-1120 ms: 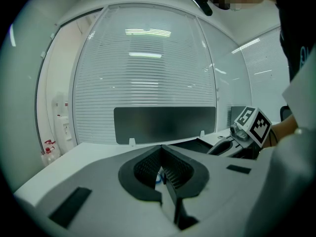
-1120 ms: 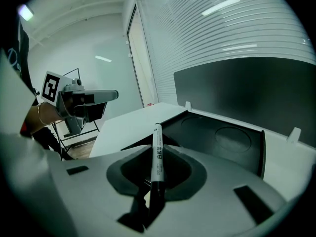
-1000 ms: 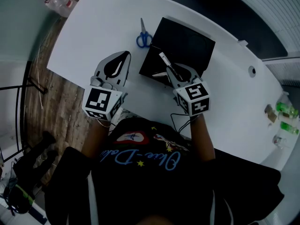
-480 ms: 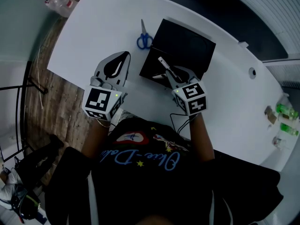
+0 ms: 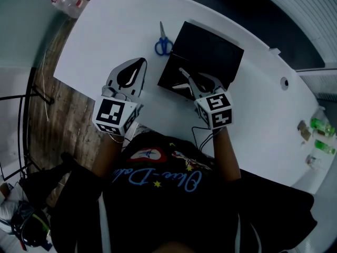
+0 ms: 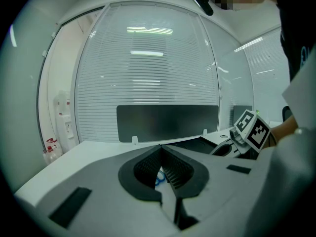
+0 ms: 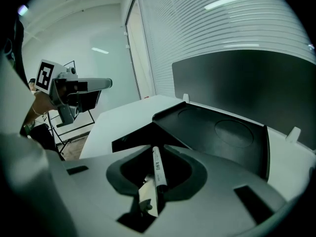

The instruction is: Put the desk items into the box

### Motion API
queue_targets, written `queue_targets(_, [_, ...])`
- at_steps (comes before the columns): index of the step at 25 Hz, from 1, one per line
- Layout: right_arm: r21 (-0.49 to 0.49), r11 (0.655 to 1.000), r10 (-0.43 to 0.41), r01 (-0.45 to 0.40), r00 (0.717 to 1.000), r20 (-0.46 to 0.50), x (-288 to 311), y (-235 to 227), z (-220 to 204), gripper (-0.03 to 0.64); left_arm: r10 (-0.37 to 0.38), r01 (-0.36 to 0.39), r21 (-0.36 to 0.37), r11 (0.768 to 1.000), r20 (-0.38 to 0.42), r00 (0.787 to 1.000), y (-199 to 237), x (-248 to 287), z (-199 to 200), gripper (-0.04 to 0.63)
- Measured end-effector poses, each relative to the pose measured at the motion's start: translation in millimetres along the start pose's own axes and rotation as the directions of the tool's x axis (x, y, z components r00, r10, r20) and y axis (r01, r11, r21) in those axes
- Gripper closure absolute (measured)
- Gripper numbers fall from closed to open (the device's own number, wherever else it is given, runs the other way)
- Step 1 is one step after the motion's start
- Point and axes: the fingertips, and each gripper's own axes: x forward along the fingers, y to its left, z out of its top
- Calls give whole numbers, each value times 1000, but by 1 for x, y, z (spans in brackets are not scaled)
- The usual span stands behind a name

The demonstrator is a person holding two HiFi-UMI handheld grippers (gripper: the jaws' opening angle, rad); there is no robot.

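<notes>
White pen [image 7: 157, 169] clamped in right gripper [image 7: 154, 152], over near edge of black box [image 7: 224, 132], frame centre. Missing from the right gripper view, plain in the head view: blue scissors [image 5: 162, 40], upper centre, just left of box. Left gripper [image 6: 161, 149] pressed together, empty.

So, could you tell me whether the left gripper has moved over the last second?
No. The left gripper stays by the near edge of the white table, left of the black box, as before.

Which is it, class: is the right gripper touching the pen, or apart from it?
Touching. The right gripper view shows the pen clamped between the two jaws of the right gripper, lifted clear of the table.
</notes>
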Motion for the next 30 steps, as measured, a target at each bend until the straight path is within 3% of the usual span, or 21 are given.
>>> queue_targets(30, [53,997,-69,63,991,115,-36,-10,12,607,-61,61,36,998,7,998,-25,-2,7,588])
